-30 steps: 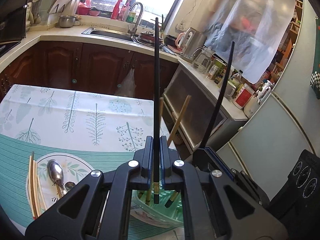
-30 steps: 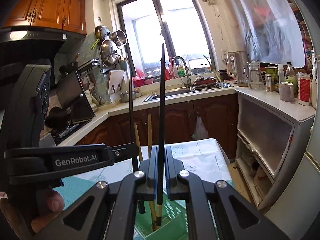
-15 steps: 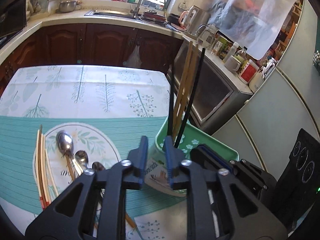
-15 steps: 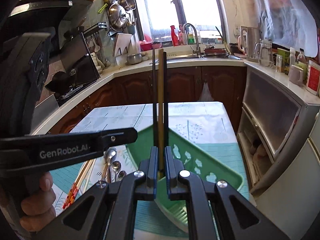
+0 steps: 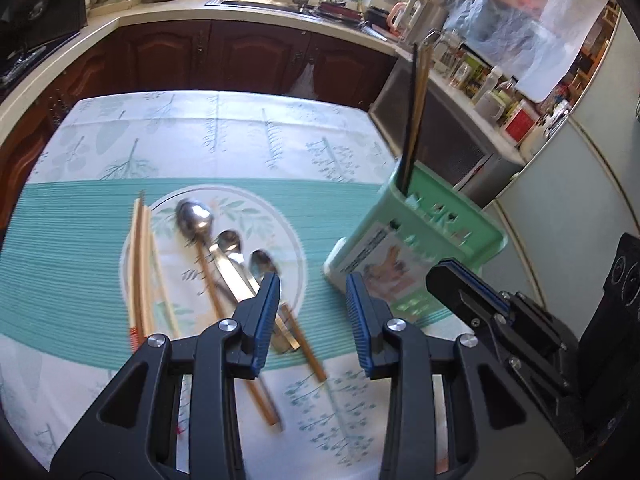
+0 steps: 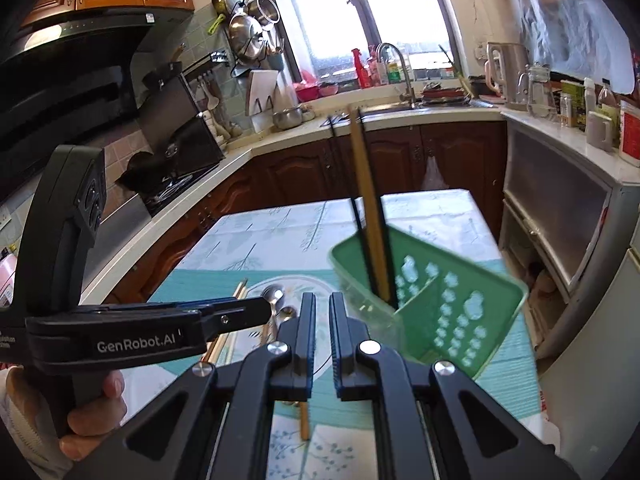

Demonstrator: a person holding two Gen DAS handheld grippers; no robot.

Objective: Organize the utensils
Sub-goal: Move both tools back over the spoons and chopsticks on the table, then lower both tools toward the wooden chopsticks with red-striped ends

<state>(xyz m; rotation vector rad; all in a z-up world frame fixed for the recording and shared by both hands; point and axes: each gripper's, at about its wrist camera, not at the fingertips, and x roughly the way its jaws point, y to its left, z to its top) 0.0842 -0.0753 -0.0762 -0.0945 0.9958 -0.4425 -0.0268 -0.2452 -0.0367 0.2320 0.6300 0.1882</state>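
My left gripper (image 5: 313, 280) hangs over the handles of three metal spoons (image 5: 228, 242) lying on a leaf-patterned plate (image 5: 294, 240); its jaws are opening and nothing is between them. Several wooden chopsticks (image 5: 140, 264) lie along the plate's left edge. The green utensil holder (image 5: 420, 240) stands to the right with black and wooden chopsticks (image 5: 416, 112) upright in it. My right gripper (image 6: 322, 298) is shut and empty, just short of the holder (image 6: 460, 292) and its chopsticks (image 6: 368, 208). A hand (image 6: 92, 408) holds the left gripper's body (image 6: 136, 344).
The table wears a white and teal cloth (image 5: 200, 140). Brown cabinets (image 5: 240, 56) and a counter with a sink run behind it. A low metal cabinet (image 5: 452, 140) with jars and a kettle stands close to the table's right edge.
Each gripper held a black chopstick upright a second ago; those now stand in the green holder. My left gripper has opened and swung down toward the plate. My right gripper has tilted down.
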